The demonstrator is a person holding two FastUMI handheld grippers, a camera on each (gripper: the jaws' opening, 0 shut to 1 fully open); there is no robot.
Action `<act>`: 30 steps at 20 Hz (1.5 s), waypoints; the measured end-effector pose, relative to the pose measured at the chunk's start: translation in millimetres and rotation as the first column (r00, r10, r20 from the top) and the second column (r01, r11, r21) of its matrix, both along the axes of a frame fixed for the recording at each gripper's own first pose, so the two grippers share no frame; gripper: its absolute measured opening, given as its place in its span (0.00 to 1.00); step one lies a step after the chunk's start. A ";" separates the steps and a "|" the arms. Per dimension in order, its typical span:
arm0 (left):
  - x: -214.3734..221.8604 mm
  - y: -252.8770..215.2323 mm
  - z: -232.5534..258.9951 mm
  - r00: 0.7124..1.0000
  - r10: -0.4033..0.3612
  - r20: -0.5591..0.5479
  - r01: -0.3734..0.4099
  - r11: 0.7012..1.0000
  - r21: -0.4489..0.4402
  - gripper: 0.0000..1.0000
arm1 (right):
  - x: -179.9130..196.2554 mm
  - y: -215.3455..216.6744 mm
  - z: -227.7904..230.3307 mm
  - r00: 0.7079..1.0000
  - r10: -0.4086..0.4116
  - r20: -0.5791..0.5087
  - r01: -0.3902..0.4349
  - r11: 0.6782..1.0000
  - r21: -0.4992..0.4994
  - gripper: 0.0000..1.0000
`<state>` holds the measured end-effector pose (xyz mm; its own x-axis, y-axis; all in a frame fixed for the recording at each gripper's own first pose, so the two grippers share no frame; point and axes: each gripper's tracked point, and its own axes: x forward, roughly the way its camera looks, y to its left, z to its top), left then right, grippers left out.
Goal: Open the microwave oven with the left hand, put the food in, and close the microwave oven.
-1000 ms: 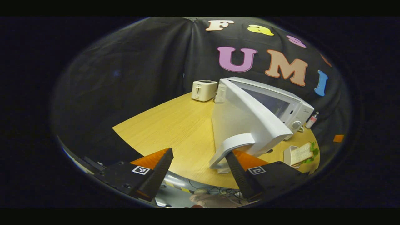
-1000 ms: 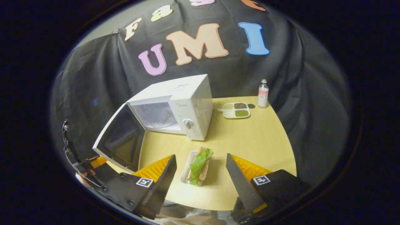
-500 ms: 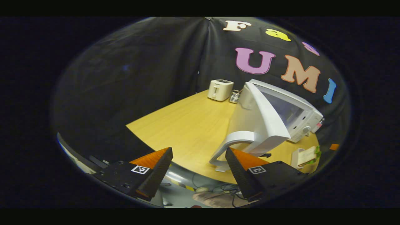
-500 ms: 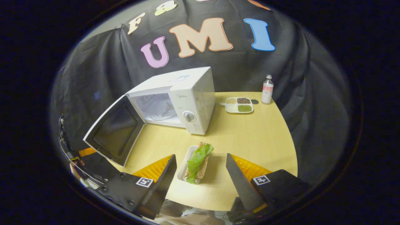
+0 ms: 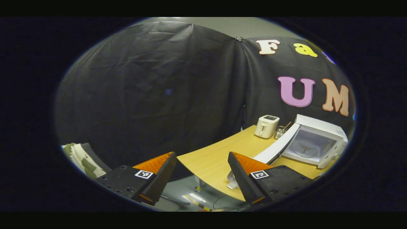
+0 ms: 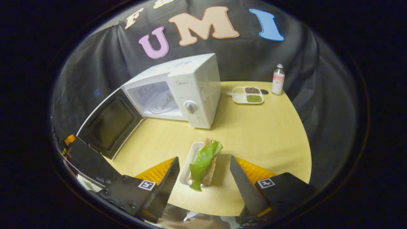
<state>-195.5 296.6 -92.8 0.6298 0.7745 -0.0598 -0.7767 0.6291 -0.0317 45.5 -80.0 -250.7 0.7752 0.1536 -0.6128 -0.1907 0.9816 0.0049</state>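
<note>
microwave (image 6: 190, 92) upper ctr, door (image 6: 109, 122) wide open | sandwich (image 6: 203, 162) low ctr betw R gripper (image 6: 203, 173) fingers, jaws apart, no contact | L gripper (image 5: 202, 170) released, holds nothing

White microwave (image 6: 190, 92) on table, door (image 6: 109, 124) swung wide open; lettuce sandwich (image 6: 203, 162) in white tray (image 6: 188, 165) before it.

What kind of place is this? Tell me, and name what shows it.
Probably a staged kitchen set in a recording booth, not a real kitchen: a white microwave oven with its door open, a toaster, and a sandwich share a wooden table against black cloth walls.
</note>
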 end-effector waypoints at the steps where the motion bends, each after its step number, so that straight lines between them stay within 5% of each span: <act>1: -2.9 -8.0 9.1 1.000 0.002 0.014 -0.002 1.000 0.021 0.91 | 4.0 -1.9 -7.6 1.000 -0.005 -0.021 0.004 1.000 -0.011 0.93; 5: -1.8 -47.6 43.1 0.997 0.014 0.070 -0.020 0.997 0.080 0.94 | 7.2 -3.0 -31.6 0.993 0.004 -0.119 -0.008 1.000 -0.028 0.99; 13: 20.8 -127.6 47.7 0.991 -0.013 0.135 0.009 0.999 0.036 0.90 | 7.4 5.2 -62.3 0.967 0.060 -0.248 -0.063 0.998 -0.004 0.98; 15: 24.3 -132.7 50.9 0.989 -0.025 0.148 0.021 0.999 0.028 0.94 | 7.7 10.1 -69.6 0.961 0.055 -0.272 -0.053 0.998 0.013 0.75; 19: 34.2 -128.5 53.3 0.986 -0.066 0.151 0.063 0.998 0.024 0.91 | 11.1 14.6 -70.4 0.962 -0.004 -0.274 0.016 0.999 0.045 0.51; 22: 47.1 -116.8 52.6 0.983 -0.116 0.144 0.115 0.993 0.018 0.95 | 12.8 13.3 -68.0 0.967 -0.062 -0.246 0.075 0.996 0.044 0.42; 30: 82.5 -63.9 56.2 0.953 -0.297 0.054 0.296 0.955 0.030 0.91 | -1.0 33.7 -39.0 0.930 -0.310 -0.196 0.338 0.932 0.130 0.42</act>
